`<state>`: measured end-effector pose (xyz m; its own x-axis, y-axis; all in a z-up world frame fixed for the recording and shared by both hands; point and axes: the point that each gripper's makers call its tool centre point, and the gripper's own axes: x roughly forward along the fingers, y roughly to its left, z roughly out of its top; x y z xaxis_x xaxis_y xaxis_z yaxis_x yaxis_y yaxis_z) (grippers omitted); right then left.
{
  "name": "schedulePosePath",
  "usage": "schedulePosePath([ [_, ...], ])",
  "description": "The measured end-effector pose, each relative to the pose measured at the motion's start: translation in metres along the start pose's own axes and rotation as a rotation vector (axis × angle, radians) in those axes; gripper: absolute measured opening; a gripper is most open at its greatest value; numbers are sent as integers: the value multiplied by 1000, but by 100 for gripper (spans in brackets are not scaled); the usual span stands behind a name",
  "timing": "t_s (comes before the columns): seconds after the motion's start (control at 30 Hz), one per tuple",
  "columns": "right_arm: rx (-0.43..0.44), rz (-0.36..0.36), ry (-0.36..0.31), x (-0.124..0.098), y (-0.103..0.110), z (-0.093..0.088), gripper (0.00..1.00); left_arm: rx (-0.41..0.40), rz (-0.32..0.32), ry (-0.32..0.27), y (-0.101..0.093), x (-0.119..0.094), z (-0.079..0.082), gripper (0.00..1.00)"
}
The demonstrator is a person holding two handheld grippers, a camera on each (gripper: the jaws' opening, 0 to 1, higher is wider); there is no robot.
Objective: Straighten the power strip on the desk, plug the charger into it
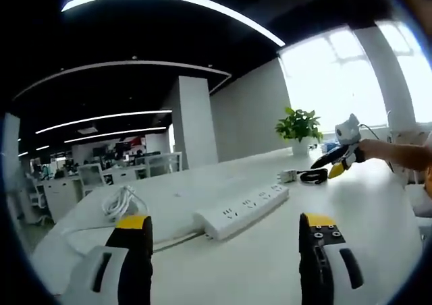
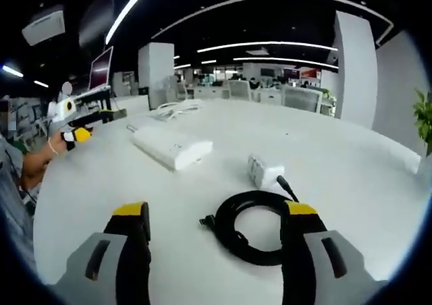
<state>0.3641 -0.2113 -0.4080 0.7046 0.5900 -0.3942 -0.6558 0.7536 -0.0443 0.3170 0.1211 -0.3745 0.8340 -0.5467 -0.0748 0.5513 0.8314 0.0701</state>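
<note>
Left jaws: the left gripper (image 1: 226, 241) has its jaws spread wide, holding nothing, raised short of the near end of the power strip (image 1: 243, 210).
Right jaws: the right gripper (image 2: 216, 241) is also spread wide and empty, with the coiled black cable (image 2: 251, 227) lying on the desk between its jaws.
Power strips: one, white and long, flat on the white desk (image 1: 378, 210).
Chargers: one, a small white block (image 2: 262, 171) just beyond the black coil, well apart from the strip.
Cables: two bundles, the black coil and a loose white one (image 1: 120, 202) past the strip.
Plants: one potted plant (image 1: 299, 131) at the desk's far edge.
Hard to tell: which way the strip's sockets face in the right gripper view; whether the black cable is joined to the charger.
</note>
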Motion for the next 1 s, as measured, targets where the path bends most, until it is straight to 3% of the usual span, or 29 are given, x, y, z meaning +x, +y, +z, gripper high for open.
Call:
schedulePosePath([
  [0.6, -36, 28, 145, 1, -3, -20, 71, 5, -10, 30, -3, 2, -8, 87],
  [1.0, -97, 74, 217, 7, 4, -21, 66, 1, -32, 28, -8, 2, -10, 87],
])
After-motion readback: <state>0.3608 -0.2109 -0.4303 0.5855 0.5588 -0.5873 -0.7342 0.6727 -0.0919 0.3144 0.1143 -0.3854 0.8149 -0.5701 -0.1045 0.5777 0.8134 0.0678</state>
